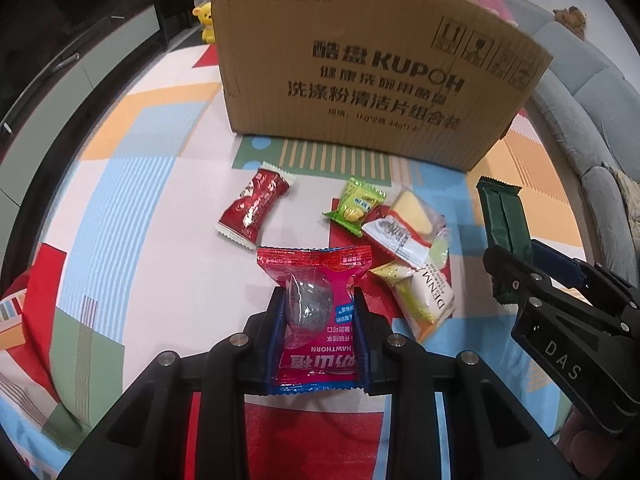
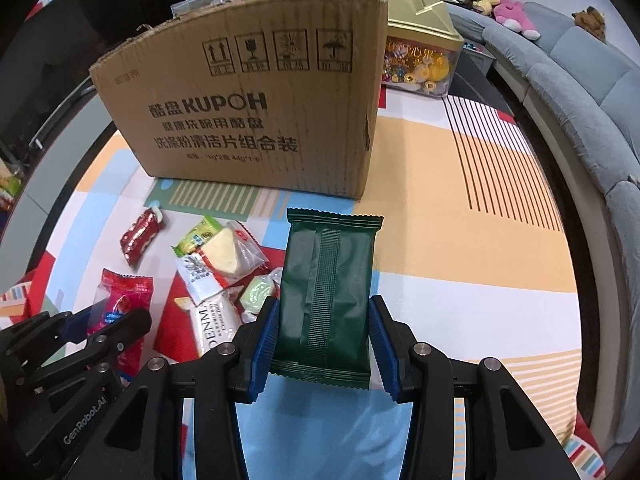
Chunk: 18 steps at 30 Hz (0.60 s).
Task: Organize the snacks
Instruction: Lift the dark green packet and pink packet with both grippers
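My left gripper (image 1: 319, 300) is shut on a pink hawthorn snack packet (image 1: 316, 276), held just above the patterned tablecloth. My right gripper (image 2: 324, 312) is shut on a dark green packet (image 2: 328, 280), its blue pads pressing both long edges. Each gripper shows in the other's view: the right gripper (image 1: 520, 256) at the right edge, the left gripper (image 2: 112, 320) at the lower left. Loose on the cloth lie a red wrapper (image 1: 252, 208), a green-yellow packet (image 1: 356, 208), a cheese wedge packet (image 1: 408, 216) and a white packet (image 1: 424, 300). A cardboard box (image 2: 248, 112) stands upright behind them.
A gold-lidded tin (image 2: 420, 40) stands behind the box at the right. A grey sofa (image 2: 580, 80) with plush toys curves along the table's right side. A yellow plush toy (image 1: 206, 20) sits left of the box. The cloth right of the box is bare.
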Motion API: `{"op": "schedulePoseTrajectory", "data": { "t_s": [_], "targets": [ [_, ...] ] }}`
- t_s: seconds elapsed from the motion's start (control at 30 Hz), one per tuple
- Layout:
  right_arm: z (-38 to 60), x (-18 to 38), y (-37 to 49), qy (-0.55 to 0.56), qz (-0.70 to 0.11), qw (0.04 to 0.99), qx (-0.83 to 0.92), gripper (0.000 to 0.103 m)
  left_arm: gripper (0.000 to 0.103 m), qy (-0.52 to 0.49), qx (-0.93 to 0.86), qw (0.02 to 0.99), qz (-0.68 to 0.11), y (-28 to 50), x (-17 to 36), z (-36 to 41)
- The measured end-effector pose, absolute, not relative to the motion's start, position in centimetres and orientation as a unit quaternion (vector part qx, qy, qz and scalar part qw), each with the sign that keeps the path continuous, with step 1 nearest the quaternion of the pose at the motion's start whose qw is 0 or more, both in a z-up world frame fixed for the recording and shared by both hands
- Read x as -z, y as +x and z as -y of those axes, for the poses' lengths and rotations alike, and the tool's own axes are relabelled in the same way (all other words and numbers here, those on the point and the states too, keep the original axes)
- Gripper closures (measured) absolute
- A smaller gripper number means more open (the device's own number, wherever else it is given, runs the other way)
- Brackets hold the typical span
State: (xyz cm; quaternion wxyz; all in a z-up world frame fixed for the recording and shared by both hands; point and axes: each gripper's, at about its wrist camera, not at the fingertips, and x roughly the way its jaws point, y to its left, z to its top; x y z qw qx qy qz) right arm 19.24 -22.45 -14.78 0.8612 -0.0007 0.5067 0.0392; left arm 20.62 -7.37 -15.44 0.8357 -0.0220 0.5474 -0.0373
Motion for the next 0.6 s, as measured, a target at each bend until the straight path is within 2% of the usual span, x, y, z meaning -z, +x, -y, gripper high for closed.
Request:
{"op": "schedulePoseTrajectory", "data": {
  "t_s": [0.6],
  "targets": [
    [21.9, 10.0, 17.3, -0.002, -0.469, 0.882, -0.038, 0.058, 0.073, -0.023, 0.04, 0.86, -0.508, 19.6, 10.8, 7.1]
  ]
}}
